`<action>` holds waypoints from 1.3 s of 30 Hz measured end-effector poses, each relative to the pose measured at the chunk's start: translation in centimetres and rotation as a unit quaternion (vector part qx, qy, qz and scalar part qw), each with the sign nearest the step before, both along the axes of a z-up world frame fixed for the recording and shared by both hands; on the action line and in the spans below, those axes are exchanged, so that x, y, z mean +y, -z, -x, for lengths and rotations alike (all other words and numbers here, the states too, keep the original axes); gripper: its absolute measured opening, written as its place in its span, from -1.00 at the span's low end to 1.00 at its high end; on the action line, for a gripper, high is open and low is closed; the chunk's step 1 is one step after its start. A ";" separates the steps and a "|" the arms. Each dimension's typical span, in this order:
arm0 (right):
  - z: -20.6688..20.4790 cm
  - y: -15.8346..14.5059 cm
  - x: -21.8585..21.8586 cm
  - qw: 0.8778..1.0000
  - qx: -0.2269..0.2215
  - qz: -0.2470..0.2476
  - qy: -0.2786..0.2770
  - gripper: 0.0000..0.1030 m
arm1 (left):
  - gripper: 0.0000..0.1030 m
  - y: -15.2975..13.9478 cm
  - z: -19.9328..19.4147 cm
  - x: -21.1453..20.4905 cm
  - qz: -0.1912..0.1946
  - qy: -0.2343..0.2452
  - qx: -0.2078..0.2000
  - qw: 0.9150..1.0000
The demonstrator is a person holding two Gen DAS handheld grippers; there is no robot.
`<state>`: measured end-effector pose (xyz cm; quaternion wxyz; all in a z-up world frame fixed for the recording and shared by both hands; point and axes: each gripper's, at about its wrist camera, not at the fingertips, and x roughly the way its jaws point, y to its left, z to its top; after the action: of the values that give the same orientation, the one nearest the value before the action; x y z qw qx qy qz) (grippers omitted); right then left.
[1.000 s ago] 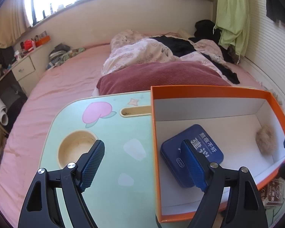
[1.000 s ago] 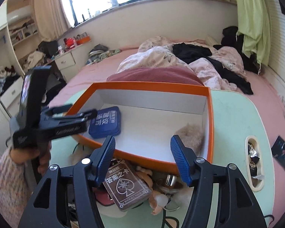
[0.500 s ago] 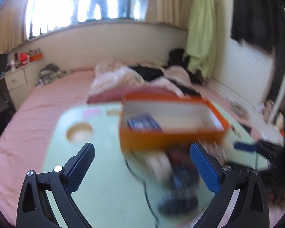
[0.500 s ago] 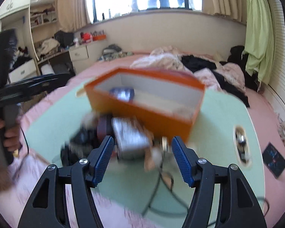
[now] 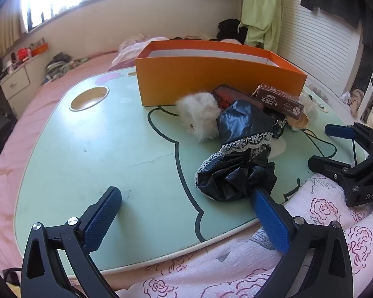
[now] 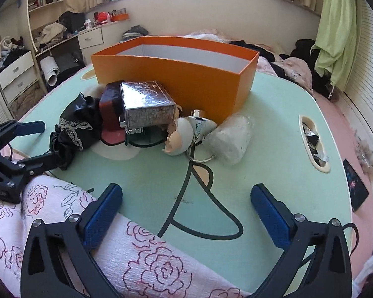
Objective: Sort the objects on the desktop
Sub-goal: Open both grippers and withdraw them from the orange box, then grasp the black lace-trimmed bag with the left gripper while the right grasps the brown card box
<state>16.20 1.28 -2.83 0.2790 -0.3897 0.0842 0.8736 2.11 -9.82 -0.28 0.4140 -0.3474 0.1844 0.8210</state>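
Left wrist view: your left gripper (image 5: 186, 213) hangs over the near edge of the lap table (image 5: 92, 149); jaws opening, wide apart, nothing betw. them. Right pad sits just at the black lace cloth (image 5: 238, 159); contact can't be told.
Right wrist view: your right gripper (image 6: 186, 213) also at the near edge; jaws opening, wide apart, empty, only bare tabletop betw. them.
Box: orange box (image 5: 218, 74) stands toward the far edge, open top, white inside; contents hidden from both views.
Pile: loose items lie against the box's near wall, mid-table.
- white fur piece (image 5: 199, 116), left end of pile, touching the black lace cloth.
- dark red case (image 6: 109, 114) under the brown card box (image 6: 146, 104), which leans tilted on it.
- doll head (image 6: 180, 136) w/ a metal ring (image 6: 200, 157), just right of the card box.
- wrapped grey bundle (image 6: 230, 139), right end of pile, near the box's near-right corner.
Table extras: round cup recess (image 5: 89, 95) near the far-left corner; slot (image 6: 313, 144) at the right edge w/ small scraps in it.
You: floral pink fabric (image 6: 62, 206) covers the near edge below both grippers.
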 end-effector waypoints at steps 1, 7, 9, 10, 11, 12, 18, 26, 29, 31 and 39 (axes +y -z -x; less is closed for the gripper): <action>-0.1 0.0 0.0 1.000 0.000 0.000 0.000 0.99 | 0.99 0.0 0.0 0.0 0.000 0.000 0.000 1.000; -0.1 -0.1 -0.4 1.000 0.002 -0.002 -0.002 0.99 | 0.99 0.0 -0.1 0.0 0.000 0.001 0.000 1.000; 0.0 -0.2 -0.4 1.000 0.002 -0.002 -0.003 0.99 | 0.99 0.0 -0.1 0.0 0.000 0.001 0.000 1.000; 0.0 -0.2 -0.5 1.000 0.002 -0.002 -0.004 0.99 | 0.99 0.0 -0.1 0.0 0.000 0.001 0.000 1.000; 0.0 -0.2 -0.5 1.000 0.002 -0.003 -0.004 0.99 | 0.99 0.0 -0.1 0.0 0.000 0.001 0.000 1.000; 0.0 -0.2 -0.5 1.000 0.002 -0.002 -0.004 0.99 | 0.99 0.0 -0.1 -0.1 -0.001 0.001 0.001 1.000; 0.0 -0.3 -0.5 1.000 0.003 -0.002 -0.005 0.99 | 0.98 -2.3 -1.6 -1.1 -0.064 0.023 0.037 0.997; 0.0 -0.4 -0.5 1.000 0.003 -0.003 -0.008 0.99 | 0.52 -2.6 -2.7 2.3 -0.027 0.085 0.044 0.995; 0.0 -0.4 -0.5 1.000 0.003 -0.003 -0.008 0.99 | -0.10 -1.7 -2.5 3.2 -0.005 0.090 0.023 0.996; 0.0 -0.4 -0.5 1.000 0.003 -0.003 -0.009 0.99 | -0.19 -1.6 -2.7 2.7 -0.014 0.085 0.023 0.996; 0.0 -0.4 -0.5 1.000 0.004 -0.003 -0.011 0.99 | -0.22 -2.3 -3.2 -0.9 -0.072 0.046 0.053 0.995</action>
<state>16.15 0.78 -2.42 0.2706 -0.3861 0.0784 0.8784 5.36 -10.74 2.05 0.4653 -0.2641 0.1621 0.8292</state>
